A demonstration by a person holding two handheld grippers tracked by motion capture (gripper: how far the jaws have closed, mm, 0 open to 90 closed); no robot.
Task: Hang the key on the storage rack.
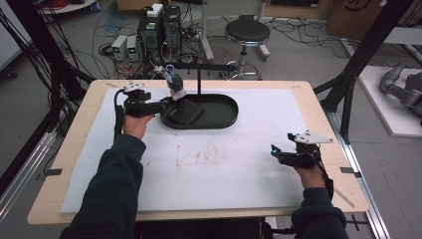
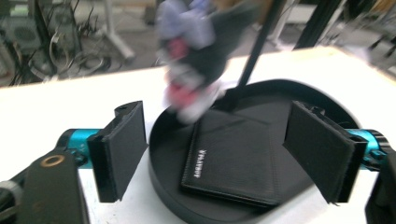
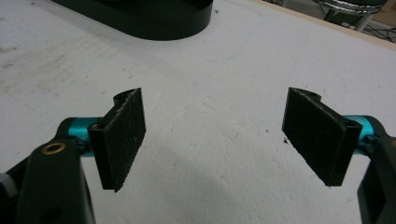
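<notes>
Near right: right gripper [image 1: 285, 150] idle over white mat [image 1: 224, 159], jaws wide, holding nothing. Far left: left gripper [image 1: 163, 105] at black tray [image 1: 226, 115] rim, jaws wide, lined up on black wallet [image 2: 233, 158] lying inside, probably for pickup; blurred plush toy [image 2: 196, 56] hanging above.

We are in a robotics or research lab. Beyond the wooden table [image 1: 74, 149] we see computer towers [image 1: 160, 27] standing on the bare floor amid tangled cables [image 1: 107, 30], with a round black stool [image 1: 247, 33] just right of them. Black metal frame struts [image 1: 363, 50] rise at the table's right, and farther right a grey robot arm [image 1: 403, 87] lies on a white platform.
</notes>
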